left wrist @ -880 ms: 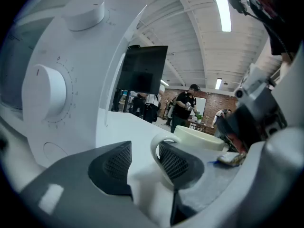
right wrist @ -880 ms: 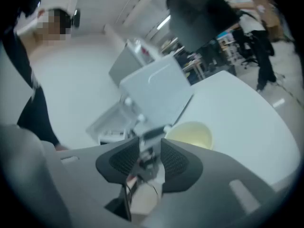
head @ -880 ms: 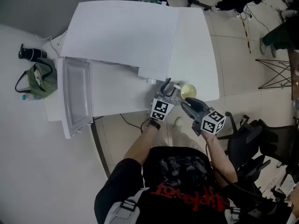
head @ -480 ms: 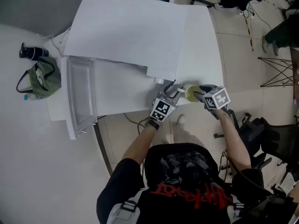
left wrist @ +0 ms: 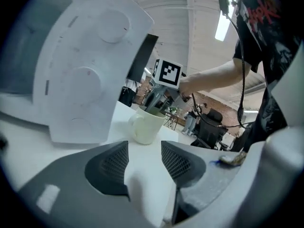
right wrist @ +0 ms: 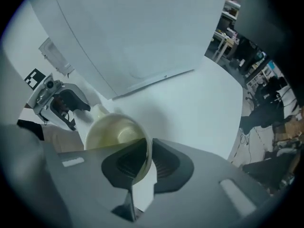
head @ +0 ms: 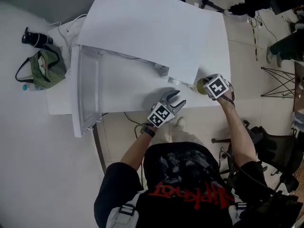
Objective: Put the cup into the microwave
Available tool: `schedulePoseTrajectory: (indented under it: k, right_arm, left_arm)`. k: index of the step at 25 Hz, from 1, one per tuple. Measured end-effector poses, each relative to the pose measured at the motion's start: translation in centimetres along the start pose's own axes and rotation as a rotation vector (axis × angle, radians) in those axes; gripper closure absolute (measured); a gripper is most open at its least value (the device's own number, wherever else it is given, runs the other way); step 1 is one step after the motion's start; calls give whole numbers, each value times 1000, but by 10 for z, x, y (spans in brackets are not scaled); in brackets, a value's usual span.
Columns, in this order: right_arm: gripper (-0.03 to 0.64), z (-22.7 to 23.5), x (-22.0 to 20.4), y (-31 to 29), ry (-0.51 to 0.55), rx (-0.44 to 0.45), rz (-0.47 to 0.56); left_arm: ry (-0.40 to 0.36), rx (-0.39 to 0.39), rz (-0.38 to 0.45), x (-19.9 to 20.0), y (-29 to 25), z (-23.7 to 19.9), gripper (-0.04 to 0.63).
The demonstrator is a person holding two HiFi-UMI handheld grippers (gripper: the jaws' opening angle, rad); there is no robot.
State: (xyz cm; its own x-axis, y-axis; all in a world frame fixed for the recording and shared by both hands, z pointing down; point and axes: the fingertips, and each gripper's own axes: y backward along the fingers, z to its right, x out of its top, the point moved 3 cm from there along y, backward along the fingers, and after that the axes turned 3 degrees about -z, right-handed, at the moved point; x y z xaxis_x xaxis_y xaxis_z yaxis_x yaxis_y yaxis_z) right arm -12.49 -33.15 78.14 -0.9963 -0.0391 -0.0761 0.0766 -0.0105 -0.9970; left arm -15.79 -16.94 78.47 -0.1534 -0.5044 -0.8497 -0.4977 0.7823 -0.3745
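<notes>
A pale yellow cup (head: 200, 86) stands on the white table by the front right corner of the white microwave (head: 147, 27). The microwave's door (head: 88, 94) hangs open at the left. My right gripper (head: 210, 87) points straight down over the cup and is shut on its rim (right wrist: 142, 148), one finger inside and one outside. My left gripper (head: 175, 98) hovers at the table's near edge, left of the cup, open with nothing in it. In the left gripper view the cup (left wrist: 147, 125) stands beyond the open jaws, handle to the left.
A green bag (head: 42, 72) and a black object (head: 34, 38) lie on the floor left of the table (head: 211, 42). A black office chair (head: 273, 151) stands at the right. The table's near edge runs just under both grippers.
My right gripper has swung from below the table's near edge up over the cup and shut on its rim. The left gripper has drawn back a little from the cup.
</notes>
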Motion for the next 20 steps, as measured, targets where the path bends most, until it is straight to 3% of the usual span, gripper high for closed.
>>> schedulePoseTrajectory:
  k: [2, 4, 6, 8, 11, 13, 15, 20]
  right_arm:
    - [540, 9, 13, -1, 1, -14, 54]
    - [315, 19, 25, 11, -22, -17, 165]
    - [304, 18, 26, 35, -87, 27, 277]
    - [307, 4, 12, 53, -186, 84, 385]
    - [353, -19, -9, 90, -347, 130, 706]
    - [451, -11, -30, 140, -396, 88, 973]
    - [590, -23, -62, 188, -365, 77, 1170]
    - [617, -86, -180, 258, -231, 108, 1351]
  left_arm:
    - [75, 47, 35, -1, 23, -7, 394]
    - [143, 86, 88, 5, 45, -9, 390]
    - [195, 118, 128, 10, 68, 0, 390]
    - [231, 172, 116, 2, 100, 17, 390]
    - [239, 282, 61, -9, 145, 34, 390]
    - [187, 315, 89, 15, 137, 34, 390]
    - [141, 341, 132, 42, 130, 59, 391]
    - [56, 359, 273, 89, 111, 193, 391]
